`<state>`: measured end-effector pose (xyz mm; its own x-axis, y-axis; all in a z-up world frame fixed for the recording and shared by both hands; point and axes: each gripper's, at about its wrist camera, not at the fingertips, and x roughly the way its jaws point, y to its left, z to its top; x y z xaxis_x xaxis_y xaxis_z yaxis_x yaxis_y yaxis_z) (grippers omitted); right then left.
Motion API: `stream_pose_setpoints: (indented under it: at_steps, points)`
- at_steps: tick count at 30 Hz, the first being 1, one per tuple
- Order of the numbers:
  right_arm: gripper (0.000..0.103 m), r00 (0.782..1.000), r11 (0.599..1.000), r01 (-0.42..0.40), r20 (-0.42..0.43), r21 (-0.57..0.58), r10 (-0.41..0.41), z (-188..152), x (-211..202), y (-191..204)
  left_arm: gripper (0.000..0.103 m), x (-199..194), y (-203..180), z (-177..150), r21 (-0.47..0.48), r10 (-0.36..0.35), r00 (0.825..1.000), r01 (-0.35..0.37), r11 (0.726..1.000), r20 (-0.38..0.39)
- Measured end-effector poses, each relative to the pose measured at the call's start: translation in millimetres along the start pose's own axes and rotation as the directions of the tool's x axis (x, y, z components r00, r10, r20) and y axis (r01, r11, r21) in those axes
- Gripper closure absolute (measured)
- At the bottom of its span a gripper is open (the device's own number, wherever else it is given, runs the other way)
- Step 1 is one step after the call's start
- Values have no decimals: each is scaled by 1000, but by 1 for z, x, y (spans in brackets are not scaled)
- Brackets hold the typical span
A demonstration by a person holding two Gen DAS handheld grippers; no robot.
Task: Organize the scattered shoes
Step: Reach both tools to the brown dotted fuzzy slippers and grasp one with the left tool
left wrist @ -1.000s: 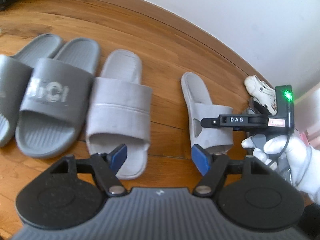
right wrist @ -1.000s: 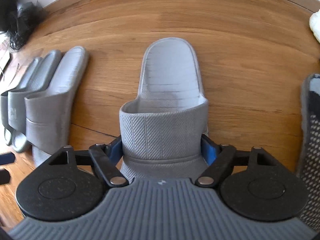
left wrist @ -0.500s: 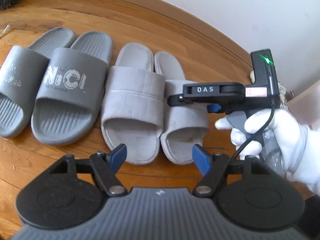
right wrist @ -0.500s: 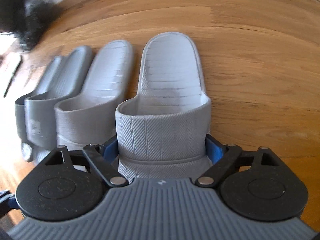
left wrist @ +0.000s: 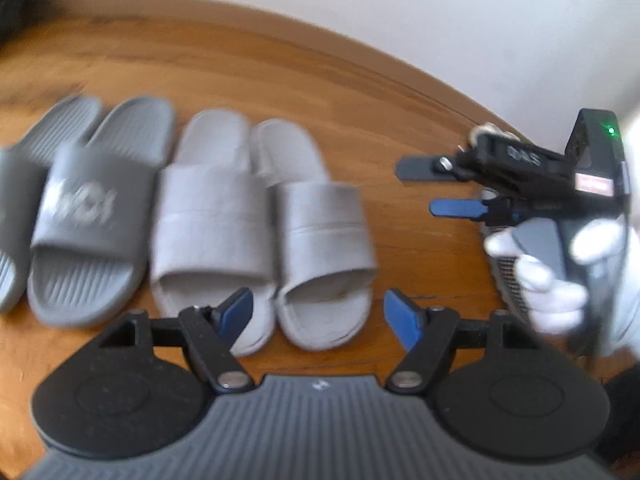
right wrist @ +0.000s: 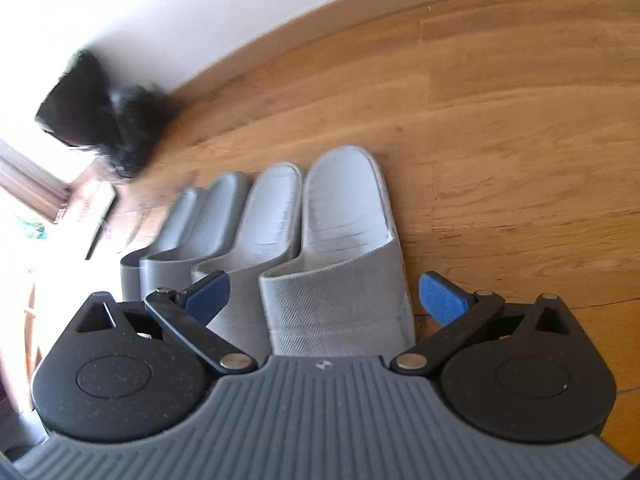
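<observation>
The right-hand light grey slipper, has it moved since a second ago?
Yes. The light grey slipper slid left across the floor and now lies beside its mate, no longer apart.

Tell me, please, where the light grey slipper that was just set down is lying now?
In the left wrist view the light grey slipper lies on the wooden floor, rightmost in the row, right against its matching slipper.

four slippers lie side by side in a row on the wooden floor [left wrist: 248,60], toes toward the wall [left wrist: 360,8]: a lettered slide [left wrist: 92,216] second from the left, with its partner [left wrist: 16,216] at the left edge, then a fabric slipper [left wrist: 208,224] touching its mate [left wrist: 324,236] on the right. well to the right hangs the right gripper [left wrist: 424,188], apart from the row. a dark furry heap [right wrist: 100,120] sits far left by the wall.
</observation>
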<state>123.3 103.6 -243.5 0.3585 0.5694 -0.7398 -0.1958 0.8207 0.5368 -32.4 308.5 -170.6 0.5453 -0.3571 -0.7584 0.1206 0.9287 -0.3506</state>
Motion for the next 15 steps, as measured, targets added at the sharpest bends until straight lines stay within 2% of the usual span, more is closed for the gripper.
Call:
stream_pose_setpoints:
  at_steps: [2,4,7,9,12,13,15]
  points:
    - [1,999,999,-11,-49,-38,9,3,-21,-8,22,5,-19,12,41,-8,1000,7,999,25]
    - [1,993,993,-8,-118,-114,-5,3,-53,-20,14,19,-48,29,119,-56,997,51,992,44]
    - [1,973,971,21,-219,-236,-74,-2,-108,-53,13,46,-97,47,258,-136,991,126,958,21]
    - [1,961,959,59,-243,-277,-129,-6,-141,-82,12,73,-142,56,371,-198,980,189,909,-13]
    - [1,949,958,146,-239,-248,-206,-7,-185,-133,11,109,-209,58,503,-155,988,130,854,8]
    - [1,943,958,172,-242,-231,-228,-8,-195,-152,11,118,-223,58,522,-169,986,145,840,-2]
    - [1,929,955,224,-253,-195,-269,-12,-211,-191,11,140,-268,58,547,-237,969,234,804,-68]
